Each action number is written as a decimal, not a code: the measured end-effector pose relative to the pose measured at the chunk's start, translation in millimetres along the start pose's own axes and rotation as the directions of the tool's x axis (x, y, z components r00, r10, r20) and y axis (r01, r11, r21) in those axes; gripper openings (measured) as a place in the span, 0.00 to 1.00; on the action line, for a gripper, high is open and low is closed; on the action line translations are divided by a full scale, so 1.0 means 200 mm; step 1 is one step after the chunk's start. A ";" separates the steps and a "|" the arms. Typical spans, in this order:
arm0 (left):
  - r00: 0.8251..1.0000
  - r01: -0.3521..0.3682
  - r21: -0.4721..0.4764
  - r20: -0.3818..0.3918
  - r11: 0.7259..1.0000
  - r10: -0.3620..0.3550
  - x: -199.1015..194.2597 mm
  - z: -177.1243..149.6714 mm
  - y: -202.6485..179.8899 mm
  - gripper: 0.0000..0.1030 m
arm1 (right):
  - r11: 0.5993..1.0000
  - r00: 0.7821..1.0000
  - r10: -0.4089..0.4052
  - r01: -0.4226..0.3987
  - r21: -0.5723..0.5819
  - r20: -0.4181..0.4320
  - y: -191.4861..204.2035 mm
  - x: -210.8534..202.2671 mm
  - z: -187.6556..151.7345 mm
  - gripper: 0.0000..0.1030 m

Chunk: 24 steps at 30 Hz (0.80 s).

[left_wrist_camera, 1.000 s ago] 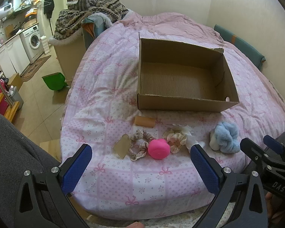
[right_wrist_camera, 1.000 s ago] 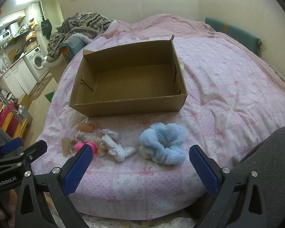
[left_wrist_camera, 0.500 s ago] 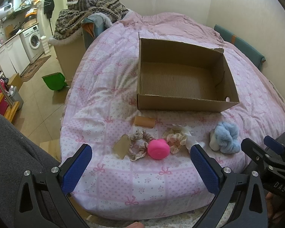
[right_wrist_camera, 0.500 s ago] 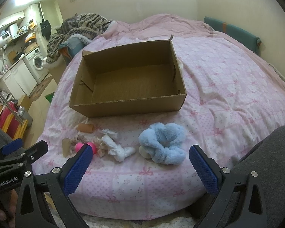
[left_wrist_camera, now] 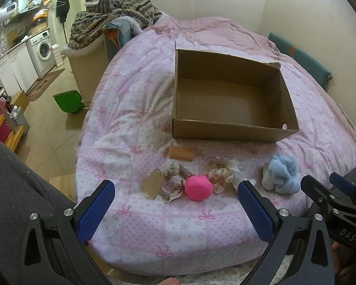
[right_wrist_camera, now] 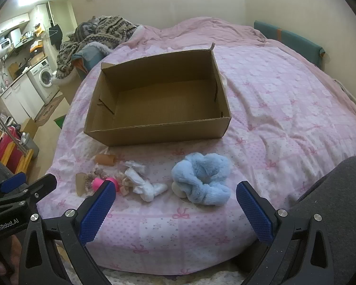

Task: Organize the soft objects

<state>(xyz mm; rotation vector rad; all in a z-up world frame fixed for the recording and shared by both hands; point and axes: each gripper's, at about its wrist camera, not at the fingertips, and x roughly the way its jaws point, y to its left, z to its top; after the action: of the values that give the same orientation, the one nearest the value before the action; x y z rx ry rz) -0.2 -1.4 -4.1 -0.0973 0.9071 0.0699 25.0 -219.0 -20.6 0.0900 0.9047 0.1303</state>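
An open, empty cardboard box [left_wrist_camera: 227, 133] [right_wrist_camera: 159, 135] sits on the pink bed. In front of it lie soft things in a row: a fluffy blue scrunchie [left_wrist_camera: 282, 175] [right_wrist_camera: 201, 178], a white cloth piece [left_wrist_camera: 237, 173] [right_wrist_camera: 144, 185], a floral scrunchie [left_wrist_camera: 219, 178], a pink round sponge [left_wrist_camera: 198, 187] [right_wrist_camera: 99, 181], a beige patterned scrunchie [left_wrist_camera: 173, 180], a tan flat sponge [left_wrist_camera: 153, 185] and a small orange roll [left_wrist_camera: 180, 154] [right_wrist_camera: 105, 159]. My left gripper [left_wrist_camera: 175, 211] is open and empty, just short of the pink sponge. My right gripper [right_wrist_camera: 175, 211] is open and empty, just short of the blue scrunchie.
The pink quilted bed [left_wrist_camera: 140, 109] fills the view, with a wall on the right and a teal headboard [left_wrist_camera: 299, 59]. A chair with a knitted blanket [left_wrist_camera: 116, 21] stands at the left. A green bin [left_wrist_camera: 68, 101] is on the floor.
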 end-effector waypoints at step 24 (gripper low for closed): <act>1.000 0.000 0.001 -0.002 1.000 0.000 0.00 0.00 0.00 1.00 | 1.000 1.000 0.001 -0.001 -0.002 -0.010 0.00 0.01 -0.01 1.00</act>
<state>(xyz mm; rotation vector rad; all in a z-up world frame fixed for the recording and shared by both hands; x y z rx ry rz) 0.2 -1.0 -3.7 -0.0967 0.9092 0.0693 25.1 -218.2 -23.0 0.0879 0.9143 0.1324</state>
